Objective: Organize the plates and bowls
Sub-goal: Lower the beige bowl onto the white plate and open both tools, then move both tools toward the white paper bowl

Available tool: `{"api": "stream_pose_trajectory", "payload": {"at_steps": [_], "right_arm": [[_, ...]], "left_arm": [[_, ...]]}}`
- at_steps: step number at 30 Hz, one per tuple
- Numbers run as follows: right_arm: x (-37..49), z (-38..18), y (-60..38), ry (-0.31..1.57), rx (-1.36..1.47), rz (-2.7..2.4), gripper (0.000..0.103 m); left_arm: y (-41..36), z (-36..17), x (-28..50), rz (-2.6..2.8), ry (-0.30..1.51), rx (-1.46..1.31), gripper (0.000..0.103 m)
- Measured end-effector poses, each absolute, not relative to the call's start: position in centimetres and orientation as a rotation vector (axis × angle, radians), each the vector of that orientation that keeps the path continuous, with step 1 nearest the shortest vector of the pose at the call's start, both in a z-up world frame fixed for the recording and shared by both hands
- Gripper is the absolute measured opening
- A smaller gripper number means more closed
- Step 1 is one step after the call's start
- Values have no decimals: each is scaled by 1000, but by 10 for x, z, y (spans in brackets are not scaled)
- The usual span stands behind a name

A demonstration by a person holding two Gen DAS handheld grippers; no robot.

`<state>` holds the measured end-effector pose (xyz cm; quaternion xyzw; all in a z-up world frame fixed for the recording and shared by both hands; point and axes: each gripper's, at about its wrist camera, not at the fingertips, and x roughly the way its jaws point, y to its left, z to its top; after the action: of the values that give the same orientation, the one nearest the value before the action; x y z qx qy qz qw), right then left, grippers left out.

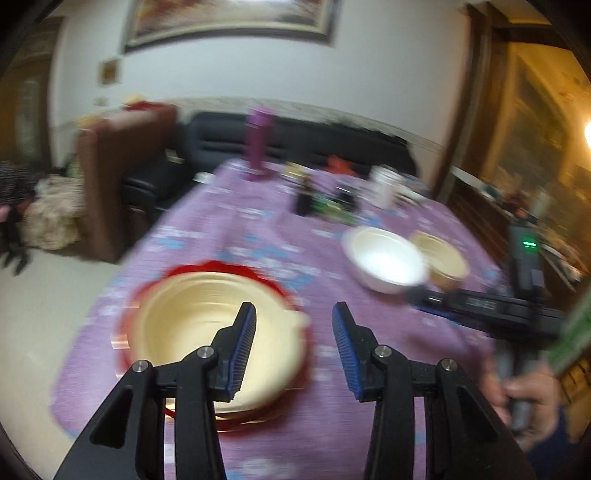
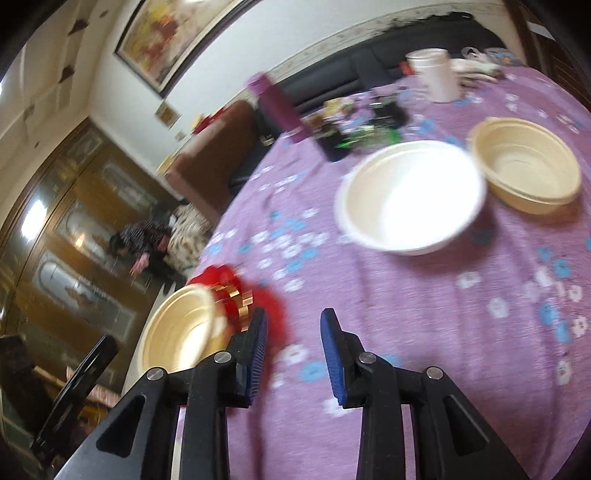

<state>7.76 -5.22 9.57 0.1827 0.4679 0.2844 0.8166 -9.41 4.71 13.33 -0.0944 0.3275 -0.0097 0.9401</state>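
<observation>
Purple tablecloth [image 2: 424,306], purple bottle [image 1: 259,142], white cup [image 2: 436,75], dark sofa [image 1: 221,140], framed painting [image 1: 229,18].

A cream bowl [image 1: 218,339] is being carried by a red plate [image 1: 207,269] near the table's edge; a white bowl [image 2: 410,195] and another cream bowl [image 2: 524,170] are being kept side by side, upright.

Left tool [image 1: 293,314] and right tool [image 2: 294,320] both gape empty (fingers angled downward).
</observation>
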Motion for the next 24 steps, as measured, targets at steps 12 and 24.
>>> {"api": "stream_pose_trajectory", "payload": {"at_steps": [12, 24], "right_arm": [[109, 63, -118, 880, 437, 403, 32], [101, 52, -134, 829, 488, 303, 32]], "left_arm": [[-58, 85, 20, -83, 756, -131, 42], [-65, 48, 71, -18, 883, -145, 42]]}}
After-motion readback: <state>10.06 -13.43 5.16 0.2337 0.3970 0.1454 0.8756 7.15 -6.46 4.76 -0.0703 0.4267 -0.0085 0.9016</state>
